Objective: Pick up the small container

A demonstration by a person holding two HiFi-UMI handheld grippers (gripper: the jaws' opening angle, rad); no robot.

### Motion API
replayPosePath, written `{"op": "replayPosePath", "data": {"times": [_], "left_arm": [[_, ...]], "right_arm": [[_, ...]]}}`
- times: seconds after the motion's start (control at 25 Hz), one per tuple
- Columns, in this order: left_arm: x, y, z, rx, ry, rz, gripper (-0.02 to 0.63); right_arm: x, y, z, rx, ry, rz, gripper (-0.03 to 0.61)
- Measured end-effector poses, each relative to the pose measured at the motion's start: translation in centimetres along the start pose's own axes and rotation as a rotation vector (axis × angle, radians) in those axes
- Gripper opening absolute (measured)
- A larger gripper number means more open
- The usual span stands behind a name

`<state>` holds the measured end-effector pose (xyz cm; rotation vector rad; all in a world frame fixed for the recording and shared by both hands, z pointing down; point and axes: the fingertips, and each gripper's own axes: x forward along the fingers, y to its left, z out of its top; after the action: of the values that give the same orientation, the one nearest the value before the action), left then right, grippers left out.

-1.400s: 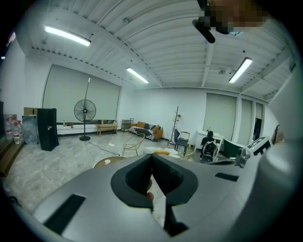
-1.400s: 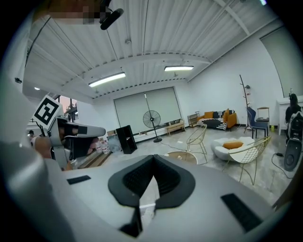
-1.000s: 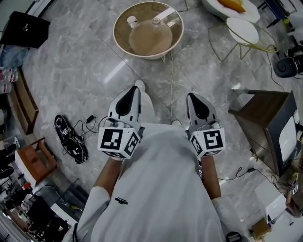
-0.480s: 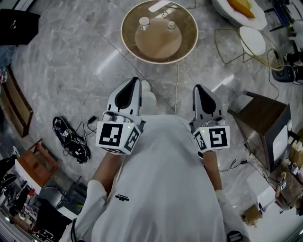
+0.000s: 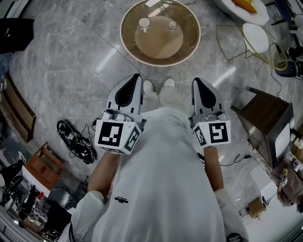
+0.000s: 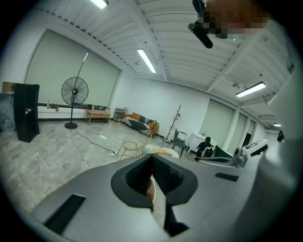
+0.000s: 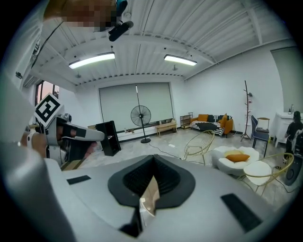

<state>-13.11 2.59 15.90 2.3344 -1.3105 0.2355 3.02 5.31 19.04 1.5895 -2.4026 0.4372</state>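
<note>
Small white cylindrical container point(image 5: 144, 22) stands upright; open top upward; on the round brown worktop point(image 5: 189, 40), left of centre.

place: large open hall, furnished as a lounge showroom | floor: grey marble floor point(image 5: 71, 71) is laid wall to wall | furniture: sofa point(image 7: 213, 122), wire chair point(image 7: 199, 144), pedestal fan point(image 7: 140, 116) and coat stand point(image 6: 176, 118) are seen | ceiling: strip lights point(image 7: 92, 59) are mounted

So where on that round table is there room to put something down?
The near half of the round table is bare, in front of the white cup and the small jar. The far side is crowded: those two stand there, with a white sheet at the rim.
</note>
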Motion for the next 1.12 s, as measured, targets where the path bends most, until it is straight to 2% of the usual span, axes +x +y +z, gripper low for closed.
{"op": "replayPosePath", "data": {"times": [0.36, 0.8, 0.96, 1.12], "left_arm": [[3.2, -0.2, -0.1, 0.029, 0.048, 0.012, 0.018], [7.9, 1.0, -3.6, 0.025, 0.138, 0.022, 0.018], [9.5, 1.7, -4.8, 0.017, 0.156, 0.037, 0.018], [10.9, 2.8, -6.0, 0.010, 0.177, 0.059, 0.018]], "right_arm": [[2.0, -2.7, -0.4, 0.007, 0.012, 0.020, 0.006], [7.5, -6.3, -3.8, 0.006, 0.072, 0.030, 0.009], [9.7, -7.7, -5.7, 0.010, 0.116, 0.042, 0.086], [11.7, -8.8, -7.7, 0.013, 0.152, 0.058, 0.110]]}}
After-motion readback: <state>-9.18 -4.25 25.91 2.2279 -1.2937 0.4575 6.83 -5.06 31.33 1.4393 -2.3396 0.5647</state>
